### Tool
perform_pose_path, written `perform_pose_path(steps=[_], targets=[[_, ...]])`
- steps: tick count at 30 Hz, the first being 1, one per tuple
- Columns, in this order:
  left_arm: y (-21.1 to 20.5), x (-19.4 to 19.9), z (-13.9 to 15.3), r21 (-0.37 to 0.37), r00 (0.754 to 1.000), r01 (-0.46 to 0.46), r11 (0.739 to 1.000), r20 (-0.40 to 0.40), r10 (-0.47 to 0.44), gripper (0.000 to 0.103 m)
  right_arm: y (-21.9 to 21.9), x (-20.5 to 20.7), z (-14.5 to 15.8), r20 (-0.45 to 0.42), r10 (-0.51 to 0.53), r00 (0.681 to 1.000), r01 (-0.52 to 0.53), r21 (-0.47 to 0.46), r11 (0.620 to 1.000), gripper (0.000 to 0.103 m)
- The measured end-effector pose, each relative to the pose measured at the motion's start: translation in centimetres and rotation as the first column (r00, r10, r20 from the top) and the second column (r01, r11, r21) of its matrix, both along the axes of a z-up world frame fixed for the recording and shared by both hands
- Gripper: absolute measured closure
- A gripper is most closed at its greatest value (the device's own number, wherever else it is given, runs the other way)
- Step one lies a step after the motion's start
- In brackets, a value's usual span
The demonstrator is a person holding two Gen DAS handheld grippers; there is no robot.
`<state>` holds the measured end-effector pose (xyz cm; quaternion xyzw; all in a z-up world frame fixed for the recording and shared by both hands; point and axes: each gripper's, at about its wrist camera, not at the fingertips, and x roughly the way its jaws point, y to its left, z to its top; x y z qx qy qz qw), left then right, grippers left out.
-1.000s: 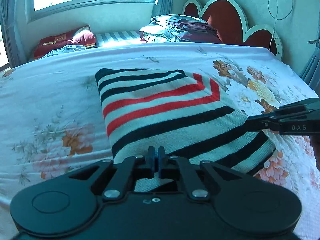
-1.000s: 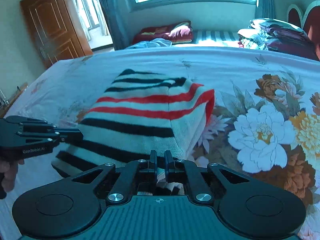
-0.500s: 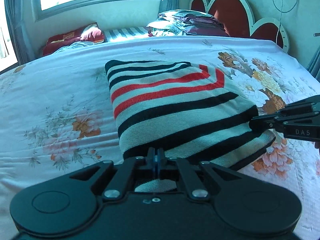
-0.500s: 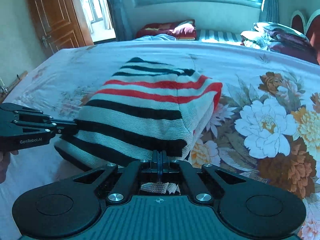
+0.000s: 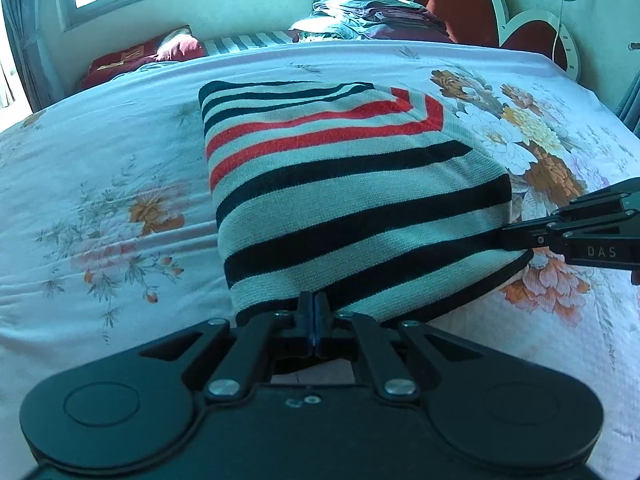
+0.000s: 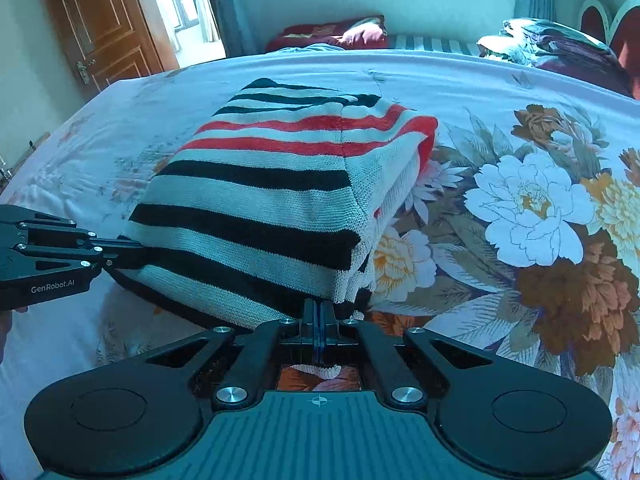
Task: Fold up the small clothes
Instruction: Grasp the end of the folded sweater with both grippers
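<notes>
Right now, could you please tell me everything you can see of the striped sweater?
The striped sweater is a knit of pale, black and red bands, already folded into a thick layered rectangle on the floral bedsheet. Its near edge is pinched by both shut grippers, the left gripper and the right gripper, at opposite corners.

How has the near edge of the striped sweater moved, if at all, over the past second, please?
Yes. The striped sweater is carried toward the window end of the bed: its near edge covers more of the floral bedsheet, both grippers shut on it.
</notes>
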<state>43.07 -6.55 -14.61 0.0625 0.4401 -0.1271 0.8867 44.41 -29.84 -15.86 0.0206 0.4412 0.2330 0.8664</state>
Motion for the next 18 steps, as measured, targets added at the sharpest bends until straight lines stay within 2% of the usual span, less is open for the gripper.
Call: perform_pose_path(steps=[7,13,14,15,16,17,18], targets=[[0.5,-0.1,-0.6,-0.025,1.000,0.012,1.000,0.020,-0.012,0.101,1.2,-0.4,-0.1,0.032,-0.017,0.999,0.018,-0.057,0.998,0.103],[0.6,0.0,0.2,-0.038,1.000,0.014,0.999,0.016,-0.014,0.100,2.0,-0.2,0.6,0.014,-0.032,0.999,0.033,-0.100,0.994,0.103],[0.8,-0.2,0.6,-0.059,1.000,0.009,0.998,0.025,-0.008,0.094,1.9,-0.3,1.1,0.014,-0.039,0.999,0.040,-0.100,0.994,0.103],[1.2,-0.4,1.3,-0.088,0.999,0.004,0.996,0.049,0.000,0.069,1.7,-0.5,1.8,0.031,-0.058,0.998,0.060,-0.088,0.994,0.103],[1.5,-0.8,1.9,-0.099,0.996,-0.011,0.995,0.089,0.020,0.029,1.3,-0.8,2.6,0.058,-0.089,0.994,0.092,-0.059,0.994,0.103],[1.6,-1.1,2.6,-0.087,0.988,-0.044,0.995,0.142,0.056,0.010,0.8,-1.0,3.4,0.073,-0.121,0.990,0.123,-0.019,0.992,0.085],[1.8,-1.4,3.1,-0.081,0.979,-0.059,0.995,0.192,0.074,0.003,0.4,-1.0,3.9,0.075,-0.146,0.986,0.146,0.010,0.989,0.038]])
